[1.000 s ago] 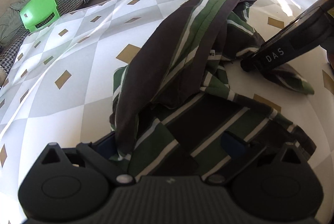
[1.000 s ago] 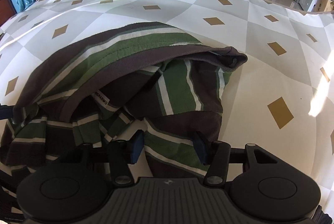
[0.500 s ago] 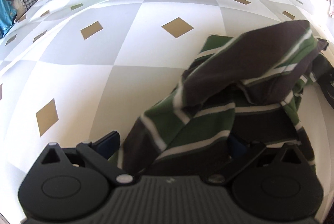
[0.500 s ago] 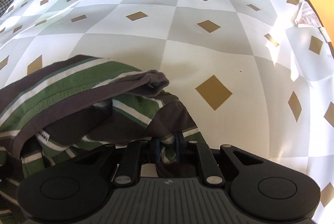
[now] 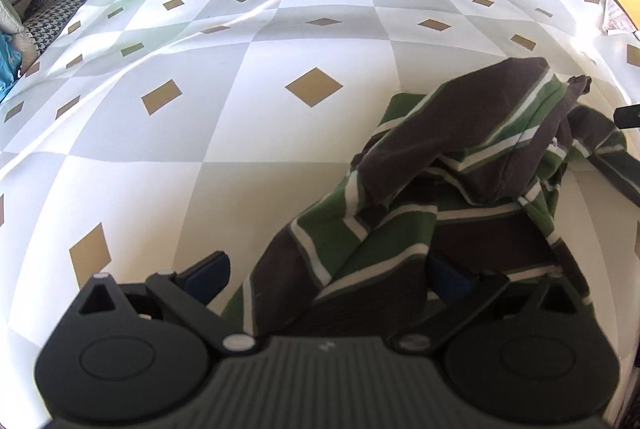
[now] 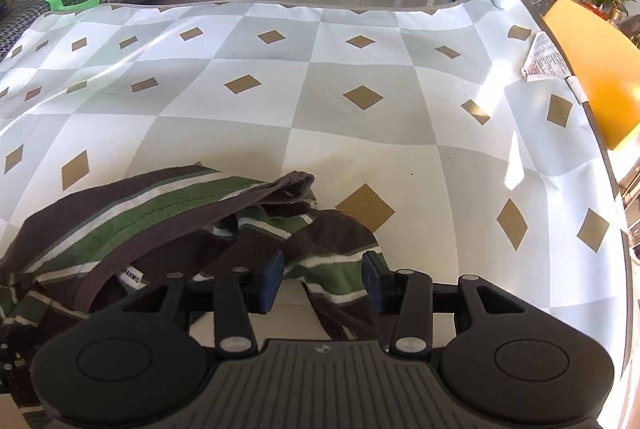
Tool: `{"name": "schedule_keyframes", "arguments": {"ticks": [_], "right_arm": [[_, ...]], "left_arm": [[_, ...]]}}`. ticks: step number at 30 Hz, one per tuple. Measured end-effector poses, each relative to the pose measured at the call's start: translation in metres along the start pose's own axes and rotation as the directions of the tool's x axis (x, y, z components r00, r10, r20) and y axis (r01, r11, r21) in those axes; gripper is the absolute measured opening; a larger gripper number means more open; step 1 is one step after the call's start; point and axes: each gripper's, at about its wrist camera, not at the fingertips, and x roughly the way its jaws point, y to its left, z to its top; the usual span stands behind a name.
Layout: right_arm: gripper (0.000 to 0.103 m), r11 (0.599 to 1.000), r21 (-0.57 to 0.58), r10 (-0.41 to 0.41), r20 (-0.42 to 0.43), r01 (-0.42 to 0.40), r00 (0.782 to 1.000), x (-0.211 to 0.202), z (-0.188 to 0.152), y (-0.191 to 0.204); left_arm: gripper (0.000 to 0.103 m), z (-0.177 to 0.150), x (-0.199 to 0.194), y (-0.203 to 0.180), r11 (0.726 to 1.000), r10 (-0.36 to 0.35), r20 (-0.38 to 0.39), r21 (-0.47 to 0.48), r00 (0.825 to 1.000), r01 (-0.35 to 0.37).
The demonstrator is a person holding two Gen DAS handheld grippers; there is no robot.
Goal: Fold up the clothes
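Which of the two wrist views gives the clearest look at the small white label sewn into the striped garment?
The right wrist view. There the white label shows at a brown fold's edge on the striped garment, with dark lettering too small to read. In the left wrist view the striped garment lies bunched and I cannot make out a label.

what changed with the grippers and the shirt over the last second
The right gripper pinched shut on the striped shirt half a second ago; its jaws have just been opening, pads now apart with cloth lying between them. Both views swung so more of the checked tablecloth shows. The left gripper stayed wide open, the shirt crumpled in a heap.
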Motion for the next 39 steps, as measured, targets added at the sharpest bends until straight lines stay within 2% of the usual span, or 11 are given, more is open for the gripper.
{"name": "schedule_keyframes", "arguments": {"ticks": [5, 8, 11, 18, 24, 33, 36, 39], "right_arm": [[0.046, 0.987, -0.008, 0.163, -0.012, -0.163, 0.986, -0.012, -0.01, 0.008], [0.046, 0.96, 0.02, 0.28, -0.053, -0.279, 0.959, -0.003, -0.023, 0.011], [0.046, 0.941, 0.046, 0.338, -0.088, -0.335, 0.937, 0.012, -0.029, 0.016], [0.046, 0.936, 0.058, 0.352, -0.11, -0.347, 0.93, 0.039, -0.023, 0.033], [0.046, 0.944, 0.031, 0.33, -0.142, -0.329, 0.933, 0.056, -0.019, 0.053], [0.047, 0.958, -0.088, 0.262, -0.122, -0.273, 0.957, 0.064, -0.018, 0.077], [0.04, 0.953, -0.135, 0.259, -0.112, -0.273, 0.959, 0.063, -0.019, 0.08], [0.027, 0.945, -0.15, 0.275, -0.115, -0.291, 0.954, 0.063, -0.019, 0.081]], "left_arm": [[0.103, 0.009, -0.004, -0.004, 1.0, 0.007, 0.044, 0.022, 0.999, -0.008], [0.103, 0.014, 0.0, -0.006, 0.999, 0.022, 0.057, 0.032, 0.998, -0.024], [0.103, 0.02, 0.005, -0.006, 0.999, 0.031, 0.08, 0.042, 0.996, -0.035], [0.103, 0.026, 0.015, -0.004, 0.998, 0.031, 0.079, 0.06, 0.996, -0.036], [0.103, 0.026, 0.027, 0.002, 1.0, 0.023, 0.052, 0.016, 0.998, -0.024], [0.103, 0.026, 0.037, 0.004, 1.0, 0.006, 0.052, -0.018, 0.999, -0.005], [0.101, 0.025, 0.036, 0.006, 0.999, 0.022, 0.062, -0.035, 0.998, -0.02], [0.087, 0.026, 0.035, 0.013, 0.997, 0.02, 0.065, -0.076, 0.998, -0.015]]}}
